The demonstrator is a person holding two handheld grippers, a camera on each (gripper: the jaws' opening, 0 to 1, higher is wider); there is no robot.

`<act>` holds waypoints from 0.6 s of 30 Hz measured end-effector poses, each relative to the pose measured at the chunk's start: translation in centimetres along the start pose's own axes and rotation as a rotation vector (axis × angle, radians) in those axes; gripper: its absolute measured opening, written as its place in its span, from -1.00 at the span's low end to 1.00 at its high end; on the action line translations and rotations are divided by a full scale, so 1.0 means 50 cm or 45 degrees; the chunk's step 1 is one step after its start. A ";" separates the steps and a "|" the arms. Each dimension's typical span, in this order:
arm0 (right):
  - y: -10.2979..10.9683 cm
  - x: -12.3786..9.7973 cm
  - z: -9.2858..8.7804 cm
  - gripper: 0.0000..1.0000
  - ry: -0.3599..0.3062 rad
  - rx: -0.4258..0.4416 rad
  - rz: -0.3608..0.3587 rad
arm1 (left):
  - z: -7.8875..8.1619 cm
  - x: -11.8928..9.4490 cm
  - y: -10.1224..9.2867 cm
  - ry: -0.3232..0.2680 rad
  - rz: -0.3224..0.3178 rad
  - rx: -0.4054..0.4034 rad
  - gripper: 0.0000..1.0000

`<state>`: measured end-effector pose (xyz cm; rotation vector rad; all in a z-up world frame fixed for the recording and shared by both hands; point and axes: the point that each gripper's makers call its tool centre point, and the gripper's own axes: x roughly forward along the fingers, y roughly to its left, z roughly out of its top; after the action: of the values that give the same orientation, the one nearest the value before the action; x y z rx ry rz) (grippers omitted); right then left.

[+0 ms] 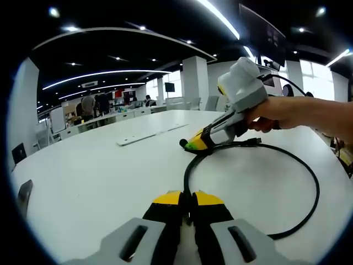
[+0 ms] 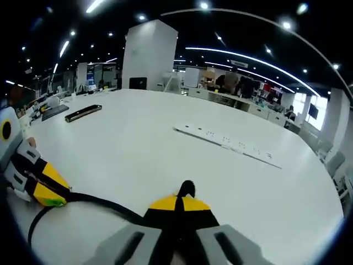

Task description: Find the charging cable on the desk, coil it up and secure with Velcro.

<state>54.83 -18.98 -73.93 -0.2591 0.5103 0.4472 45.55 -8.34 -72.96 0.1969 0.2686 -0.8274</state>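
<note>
Two grippers are working over a white desk [image 1: 99, 165] on which a black cable [image 1: 309, 176] is lying in a wide loop. In the left gripper view, the left gripper [image 1: 187, 205] is sitting low over the desk with its yellow-tipped jaws pressed together on the near part of the loop. Across the loop, a hand [image 1: 265, 117] is holding the right gripper [image 1: 190, 144], whose yellow and green tips are resting on the cable near its plugged end.

In the right gripper view, the right gripper [image 2: 180, 205] is showing its jaws closed on the cable [image 2: 94, 201], whose black tip is sticking out just past them. The left gripper [image 2: 47, 199] is reaching in from the left, touching the cable where it curves.

A long white strip [image 2: 226, 144] with small sockets is lying farther out on the desk, well apart from the cable. A dark flat item [image 2: 83, 112] is lying near the far edge. No writing is readable on anything.
</note>
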 end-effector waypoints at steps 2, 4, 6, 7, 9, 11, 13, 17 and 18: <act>0.001 -0.001 0.000 -0.95 0.003 0.000 0.000 | 0.000 0.000 0.000 0.000 0.000 0.000 -0.84; 0.000 -0.002 -0.001 -0.95 0.005 0.002 0.000 | 0.000 0.000 0.000 0.000 0.000 0.000 -0.84; 0.000 -0.003 -0.001 -0.95 0.005 0.005 0.000 | 0.000 0.000 0.000 -0.001 0.000 0.000 -0.84; 0.001 -0.004 -0.001 -0.95 0.006 0.005 0.001 | 0.000 0.000 0.000 -0.002 0.000 -0.001 -0.84; 0.002 -0.006 -0.001 -0.95 0.007 0.004 0.005 | 0.000 0.000 0.000 -0.002 -0.001 -0.002 -0.84; 0.004 -0.009 -0.001 -0.95 0.008 0.011 0.012 | 0.000 0.001 0.000 -0.001 0.000 0.000 -0.84; 0.007 -0.013 -0.002 -0.95 0.012 0.021 0.020 | 0.000 0.001 -0.001 -0.002 -0.001 0.000 -0.84; 0.015 -0.024 -0.006 -0.95 0.018 0.024 0.037 | 0.000 0.000 -0.002 -0.001 0.001 0.001 -0.84; 0.016 -0.028 -0.007 -0.95 0.019 0.027 0.043 | 0.000 0.000 -0.002 -0.001 0.001 0.002 -0.84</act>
<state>53.22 -18.88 -73.62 -0.2339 0.5346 0.4726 45.48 -8.41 -72.99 0.1984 0.2673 -0.8268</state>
